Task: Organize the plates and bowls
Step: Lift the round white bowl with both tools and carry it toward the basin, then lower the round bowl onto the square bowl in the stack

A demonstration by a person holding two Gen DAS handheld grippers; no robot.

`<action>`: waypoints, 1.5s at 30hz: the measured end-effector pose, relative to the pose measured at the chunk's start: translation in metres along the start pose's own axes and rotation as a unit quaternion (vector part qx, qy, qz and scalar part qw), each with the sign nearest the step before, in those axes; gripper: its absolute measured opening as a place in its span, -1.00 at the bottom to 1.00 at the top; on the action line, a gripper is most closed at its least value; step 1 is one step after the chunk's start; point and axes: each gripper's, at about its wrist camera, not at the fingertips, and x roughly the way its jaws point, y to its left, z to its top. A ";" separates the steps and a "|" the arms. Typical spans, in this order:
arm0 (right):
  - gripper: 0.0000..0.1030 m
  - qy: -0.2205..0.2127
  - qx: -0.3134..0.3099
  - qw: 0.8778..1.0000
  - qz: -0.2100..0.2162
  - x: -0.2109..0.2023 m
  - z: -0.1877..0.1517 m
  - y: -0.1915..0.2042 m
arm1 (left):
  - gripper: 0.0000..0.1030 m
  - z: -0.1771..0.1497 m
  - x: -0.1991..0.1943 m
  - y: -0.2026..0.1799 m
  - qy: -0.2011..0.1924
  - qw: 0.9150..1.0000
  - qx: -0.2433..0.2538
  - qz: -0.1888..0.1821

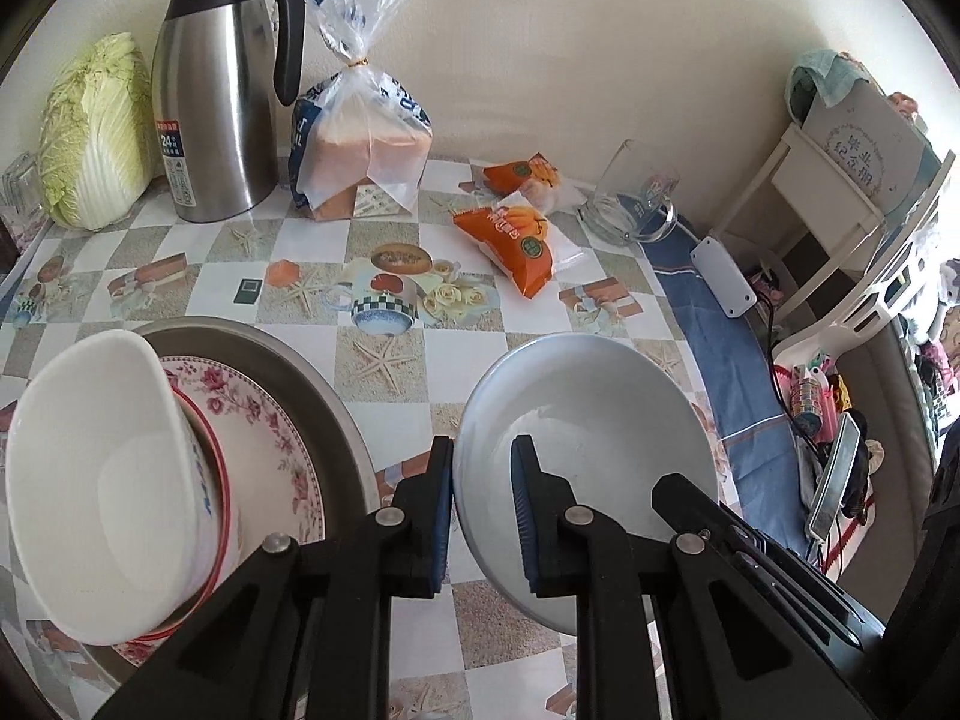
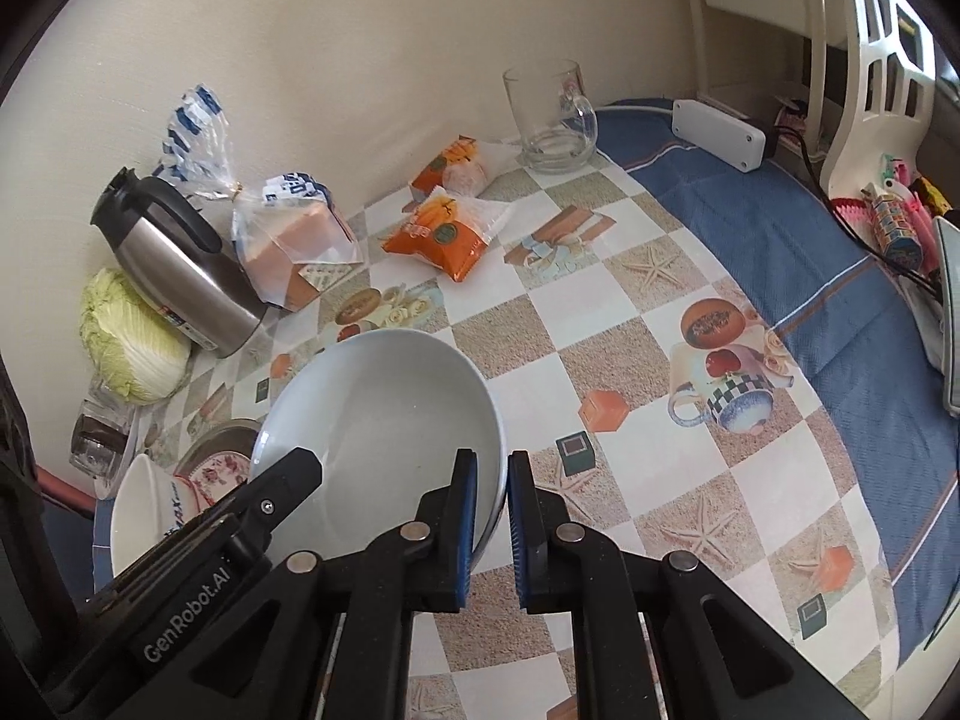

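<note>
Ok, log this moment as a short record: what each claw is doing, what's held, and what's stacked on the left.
held item: pale grey bowl, tilted
left claw: shut on the bowl's left rim
right claw: shut on the bowl's right rim
stack: white bowl tipped on a floral plate, on a metal tray
surface: checked tablecloth
background: steel jug, bagged bread, glass mug

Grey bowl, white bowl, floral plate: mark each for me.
grey bowl (image 1: 600, 414): left wrist view, inner floor.
white bowl (image 1: 102, 468): left wrist view, inside wall, tilted.
floral plate (image 1: 270, 432): left wrist view, patterned rim under the white bowl.
</note>
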 end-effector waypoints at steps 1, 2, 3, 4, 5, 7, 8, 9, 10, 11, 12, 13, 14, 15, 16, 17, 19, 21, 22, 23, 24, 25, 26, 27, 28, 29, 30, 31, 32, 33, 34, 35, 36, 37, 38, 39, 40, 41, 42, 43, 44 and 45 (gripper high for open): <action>-0.78 -0.004 -0.002 1.000 0.001 -0.004 0.001 0.003 | -0.62 0.001 -0.004 0.000 -0.005 1.000 0.000 0.000; -0.78 -0.009 -0.004 1.000 0.002 -0.008 0.001 0.006 | -0.62 0.002 -0.010 0.001 -0.010 1.000 0.000 0.000; -0.78 -0.013 -0.006 1.000 0.003 -0.011 0.002 0.009 | -0.62 0.003 -0.014 0.002 -0.015 1.000 0.000 0.001; -0.78 -0.017 -0.009 1.000 0.005 -0.014 0.002 0.012 | -0.62 0.003 -0.018 0.004 -0.018 1.000 0.000 0.001; -0.78 -0.021 -0.012 1.000 0.006 -0.017 0.003 0.016 | -0.62 0.003 -0.022 0.005 -0.022 1.000 -0.001 0.002; -0.78 -0.028 -0.017 0.999 0.010 -0.023 0.003 0.022 | -0.62 0.003 -0.029 0.009 -0.028 1.000 -0.003 0.004; -0.78 -0.031 -0.018 0.999 0.012 -0.026 0.003 0.025 | -0.62 0.003 -0.032 0.011 -0.032 0.999 -0.004 0.006; -0.78 -0.034 -0.021 0.999 0.014 -0.028 0.003 0.029 | -0.62 0.003 -0.036 0.013 -0.035 0.999 -0.005 0.007; -0.78 -0.035 -0.024 0.999 0.015 -0.030 0.003 0.032 | -0.62 0.004 -0.040 0.016 -0.039 0.999 -0.006 0.009; -0.78 -0.037 -0.027 0.999 0.017 -0.032 0.003 0.036 | -0.62 0.004 -0.044 0.019 -0.042 0.999 -0.008 0.011; -0.78 -0.038 -0.029 0.999 0.020 -0.033 0.002 0.040 | -0.62 0.005 -0.047 0.022 -0.045 0.999 -0.010 0.012; -0.78 -0.039 -0.032 0.999 0.022 -0.035 0.002 0.043 | -0.62 0.004 -0.050 0.025 -0.047 0.999 -0.012 0.013; -0.78 -0.039 -0.034 0.998 0.024 -0.036 0.001 0.047 | -0.62 0.004 -0.053 0.028 -0.050 0.999 -0.016 0.014; -0.78 -0.040 -0.036 0.998 0.026 -0.037 0.000 0.051 | -0.62 0.004 -0.057 0.032 -0.052 0.998 -0.019 0.014; -0.78 -0.041 -0.038 0.998 0.028 -0.038 -0.001 0.055 | -0.62 0.004 -0.059 0.035 -0.055 0.998 -0.022 0.015; -0.78 -0.042 -0.041 0.998 0.030 -0.039 -0.001 0.059 | -0.62 0.003 -0.063 0.038 -0.057 0.998 -0.025 0.015; -0.78 -0.044 -0.048 0.997 0.034 -0.041 -0.003 0.067 | -0.62 0.002 -0.069 0.046 -0.064 0.997 -0.031 0.019; -0.78 -0.046 -0.054 0.997 0.038 -0.043 -0.005 0.075 | -0.62 0.001 -0.077 0.053 -0.071 0.996 -0.038 0.024; -0.78 -0.047 -0.058 0.996 0.040 -0.045 -0.006 0.080 | -0.62 0.001 -0.080 0.056 -0.074 0.996 -0.040 0.026; -0.78 -0.048 -0.061 0.996 0.043 -0.046 -0.007 0.085 | -0.62 0.001 -0.083 0.060 -0.077 0.996 -0.041 0.027; -0.78 -0.049 -0.064 0.996 0.045 -0.047 -0.008 0.090 | -0.62 0.001 -0.087 0.064 -0.080 0.995 -0.043 0.028; -0.78 -0.050 -0.068 0.995 0.048 -0.048 -0.009 0.094 | -0.62 0.000 -0.089 0.067 -0.082 0.995 -0.046 0.028; -0.78 -0.051 -0.071 0.995 0.049 -0.049 -0.010 0.098 | -0.62 0.000 -0.092 0.071 -0.084 0.995 -0.049 0.028; -0.78 -0.052 -0.073 0.995 0.052 -0.050 -0.012 0.103 | -0.62 0.000 -0.095 0.077 -0.086 0.995 -0.053 0.028; -0.78 -0.052 -0.075 0.994 0.054 -0.050 -0.013 0.107 | -0.62 0.000 -0.097 0.081 -0.087 0.994 -0.056 0.028; -0.78 -0.052 -0.078 0.994 0.057 -0.051 -0.014 0.112 | -0.62 0.000 -0.100 0.086 -0.088 0.994 -0.060 0.029; -0.78 -0.051 -0.080 0.994 0.060 -0.050 -0.015 0.116 | -0.62 0.000 -0.102 0.091 -0.090 0.994 -0.064 0.029; -0.78 -0.050 -0.081 0.993 0.064 -0.050 -0.016 0.120 | -0.62 0.000 -0.104 0.096 -0.091 0.993 -0.068 0.030; -0.78 -0.048 -0.083 0.993 0.068 -0.049 -0.017 0.124 | -0.62 0.000 -0.106 0.101 -0.092 0.993 -0.072 0.031; -0.78 -0.047 -0.085 0.993 0.071 -0.048 -0.018 0.129 | -0.62 -0.001 -0.108 0.107 -0.093 0.992 -0.076 0.032; -0.78 -0.046 -0.088 0.992 0.074 -0.048 -0.020 0.134 | -0.62 -0.001 -0.109 0.112 -0.093 0.992 -0.081 0.033; -0.78 -0.044 -0.091 0.992 0.077 -0.047 -0.021 0.139 | -0.62 -0.001 -0.110 0.117 -0.094 0.991 -0.085 0.033; -0.78 -0.042 -0.094 0.992 0.079 -0.046 -0.023 0.144 | -0.62 -0.001 -0.112 0.122 -0.094 0.991 -0.090 0.034; -0.78 -0.041 -0.097 0.991 0.081 -0.045 -0.025 0.149 | -0.62 -0.002 -0.113 0.127 -0.095 0.990 -0.095 0.035; -0.78 -0.039 -0.101 0.991 0.082 -0.043 -0.026 0.154 | -0.62 -0.002 -0.114 0.132 -0.095 0.990 -0.099 0.036; -0.78 -0.038 -0.104 0.990 0.084 -0.042 -0.029 0.159 | -0.62 -0.003 -0.116 0.137 -0.096 0.989 -0.104 0.037; -0.78 -0.035 -0.107 0.990 0.085 -0.041 -0.030 0.163 | -0.62 -0.003 -0.117 0.141 -0.096 0.989 -0.108 0.038; -0.78 -0.033 -0.110 0.990 0.086 -0.039 -0.032 0.167 | -0.62 -0.004 -0.118 0.145 -0.096 0.988 -0.112 0.039; -0.78 -0.030 -0.113 0.989 0.087 -0.037 -0.034 0.171 | -0.62 -0.004 -0.119 0.150 -0.096 0.988 -0.116 0.040; -0.78 -0.028 -0.115 0.989 0.088 -0.035 -0.036 0.175 | -0.62 -0.004 -0.120 0.154 -0.096 0.987 -0.120 0.041; -0.78 -0.025 -0.118 0.989 0.089 -0.033 -0.038 0.178 | -0.62 -0.005 -0.120 0.158 -0.095 0.987 -0.124 0.041; -0.78 -0.023 -0.121 0.988 0.089 -0.032 -0.040 0.182 | -0.62 -0.005 -0.120 0.162 -0.093 0.987 -0.128 0.041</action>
